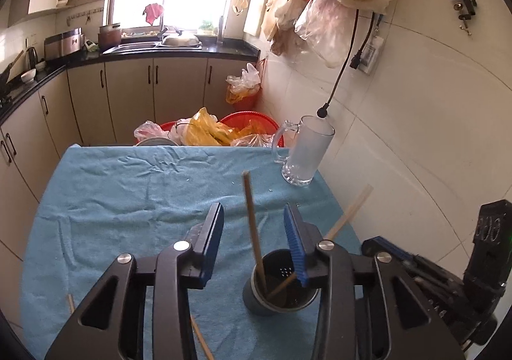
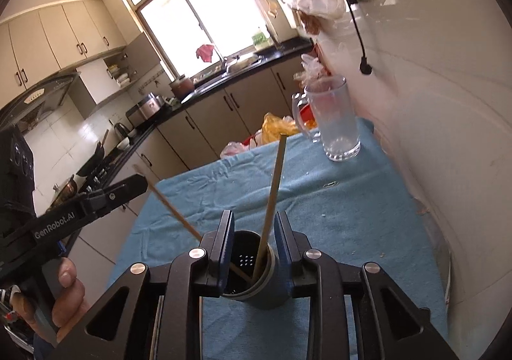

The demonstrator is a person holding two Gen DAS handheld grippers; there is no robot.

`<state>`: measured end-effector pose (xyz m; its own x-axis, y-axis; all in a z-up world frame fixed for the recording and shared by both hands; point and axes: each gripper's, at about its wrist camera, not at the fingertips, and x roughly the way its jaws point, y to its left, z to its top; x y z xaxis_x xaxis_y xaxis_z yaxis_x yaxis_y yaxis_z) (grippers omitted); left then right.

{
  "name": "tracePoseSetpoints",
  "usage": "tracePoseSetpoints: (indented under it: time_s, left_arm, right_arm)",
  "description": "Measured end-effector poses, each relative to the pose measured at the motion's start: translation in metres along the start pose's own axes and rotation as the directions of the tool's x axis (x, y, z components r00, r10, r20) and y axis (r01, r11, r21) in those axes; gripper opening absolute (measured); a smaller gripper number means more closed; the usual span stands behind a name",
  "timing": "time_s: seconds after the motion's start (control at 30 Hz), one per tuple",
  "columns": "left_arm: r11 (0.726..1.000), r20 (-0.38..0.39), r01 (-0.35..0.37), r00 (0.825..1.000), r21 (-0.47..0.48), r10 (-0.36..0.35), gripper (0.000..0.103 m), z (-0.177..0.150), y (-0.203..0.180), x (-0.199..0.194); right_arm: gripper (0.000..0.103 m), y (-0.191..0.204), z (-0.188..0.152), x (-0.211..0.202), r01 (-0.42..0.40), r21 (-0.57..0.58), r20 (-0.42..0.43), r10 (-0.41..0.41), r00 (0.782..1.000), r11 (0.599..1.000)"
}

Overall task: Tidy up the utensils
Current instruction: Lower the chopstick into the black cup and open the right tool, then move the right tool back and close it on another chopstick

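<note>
Where "GenRobot.AI" reads, left tongs (image 2: 140,182) hover.

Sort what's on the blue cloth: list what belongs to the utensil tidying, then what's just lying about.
Belongs to the job:
- dark utensil holder
- two chopsticks standing in it
- loose chopstick on the cloth
- left gripper, right gripper, both open

Just lying about:
- glass mug
- blue cloth
- red basins with plastic bags
</note>
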<state>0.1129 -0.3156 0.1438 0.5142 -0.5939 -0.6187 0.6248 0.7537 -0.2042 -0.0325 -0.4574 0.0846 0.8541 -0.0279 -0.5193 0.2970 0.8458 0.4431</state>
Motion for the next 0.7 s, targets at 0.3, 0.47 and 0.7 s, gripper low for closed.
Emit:
tracePoseSetpoints:
  time_s: [0.3,0.47,0.7]
  left_arm:
    - [1.0,0.06,-0.006,0.998,0.005,0.006,0.039,-0.017,0.012,-0.059]
    - [0.998,0.059,-0.054,0.997,-0.022,0.055,0.042,-0.04,0.037,-0.087]
    - [0.981,-0.033,-0.162,0.987,-0.105,0.16,0.042,-0.088,0.105,-0.101]
  right_arm:
    - [0.031,0.016,-0.019,-0.042,-0.032,-0.027,0.028,0.032,0.999,0.999]
    - [0.044,0.037,-0.045,-0.042,-0.051,-0.056,-0.036,0.049,0.998,0.997]
    - [0.044,0.087,-0.095,-0.01,-0.155,-0.123,-0.205,0.128,0.97,0.98]
